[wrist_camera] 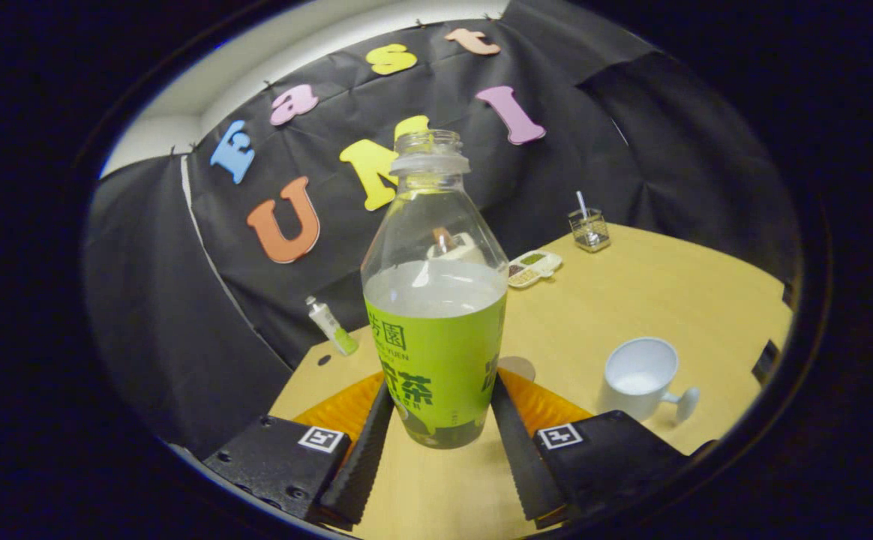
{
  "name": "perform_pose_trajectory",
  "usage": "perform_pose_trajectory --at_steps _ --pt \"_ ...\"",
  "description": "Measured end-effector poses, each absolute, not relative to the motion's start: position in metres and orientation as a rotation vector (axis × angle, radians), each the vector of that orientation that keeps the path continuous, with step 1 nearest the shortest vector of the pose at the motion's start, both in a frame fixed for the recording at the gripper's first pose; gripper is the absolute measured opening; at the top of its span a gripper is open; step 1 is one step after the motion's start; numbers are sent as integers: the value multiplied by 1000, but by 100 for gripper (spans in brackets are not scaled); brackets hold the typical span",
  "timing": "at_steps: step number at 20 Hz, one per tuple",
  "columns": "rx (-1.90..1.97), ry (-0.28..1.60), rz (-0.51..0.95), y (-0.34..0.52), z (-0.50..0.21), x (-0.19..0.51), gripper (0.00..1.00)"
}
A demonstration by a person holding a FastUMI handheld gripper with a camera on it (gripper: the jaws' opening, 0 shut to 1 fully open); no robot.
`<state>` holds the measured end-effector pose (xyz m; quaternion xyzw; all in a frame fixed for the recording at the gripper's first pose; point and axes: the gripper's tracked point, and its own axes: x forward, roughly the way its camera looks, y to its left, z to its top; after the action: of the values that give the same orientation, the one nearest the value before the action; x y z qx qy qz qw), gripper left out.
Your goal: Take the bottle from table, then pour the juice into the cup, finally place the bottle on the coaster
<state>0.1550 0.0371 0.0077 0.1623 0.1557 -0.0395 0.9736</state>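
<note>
A clear, uncapped bottle [435, 300] with a green label stands upright between my fingers, about half full of pale juice. My gripper [442, 386] is shut on it: the black ribbed pads [371, 442] press on both sides of the lower label. I cannot tell whether its base rests on the wooden table [631, 300] or hangs just above it. A white cup [640, 377] with a handle stands on the table, ahead and to the right of the right finger, leaning in the view. A small pale round coaster [519, 367] peeks out just behind the bottle's right side.
Beyond the bottle, a white compartment tray [534, 268] and a clear glass holder with a stick [589, 229] sit near the far table edge. A small green-and-white tube [330, 324] stands at the left edge by the black cloth wall.
</note>
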Motion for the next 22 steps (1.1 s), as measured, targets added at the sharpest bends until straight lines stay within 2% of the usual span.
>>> perform_pose_trajectory --at_steps 6,11,22 --pt "141 305 -135 31 0 158 80" --pt "126 242 -120 38 9 169 80" --pt "-9 197 -168 33 11 249 80"
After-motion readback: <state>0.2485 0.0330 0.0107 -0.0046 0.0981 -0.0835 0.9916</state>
